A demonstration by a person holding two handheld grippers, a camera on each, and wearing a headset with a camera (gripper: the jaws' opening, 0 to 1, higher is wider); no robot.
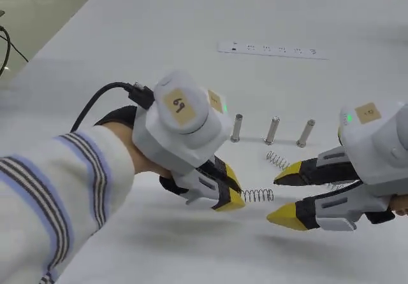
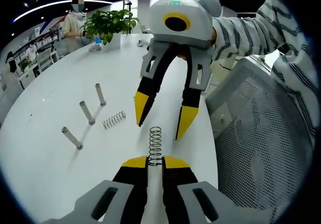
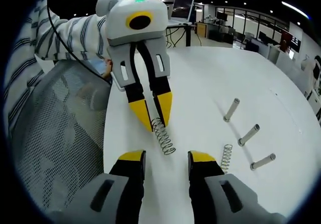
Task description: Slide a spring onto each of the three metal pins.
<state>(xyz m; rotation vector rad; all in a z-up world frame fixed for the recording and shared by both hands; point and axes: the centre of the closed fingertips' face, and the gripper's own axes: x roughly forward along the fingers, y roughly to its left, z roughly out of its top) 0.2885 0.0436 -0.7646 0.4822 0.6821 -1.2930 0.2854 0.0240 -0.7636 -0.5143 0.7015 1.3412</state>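
Your white desk (image 1: 159, 29) stands in an open office, with a power strip (image 1: 274, 49) far across it. Your left claw (image 1: 233, 200) pinches one end of a spring (image 1: 258, 195), its long axis level and pointing right at your empty, half-open right claw (image 1: 279, 198). Three pins (image 1: 272, 130) stand upright just beyond (a second spring (image 1: 277, 160) lies near them).

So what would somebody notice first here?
The left tool pinches a little spring by its end, and the open right tool points straight at it, low over the white table. Just behind, three metal pins stand in a row, with another spring lying loose near them.
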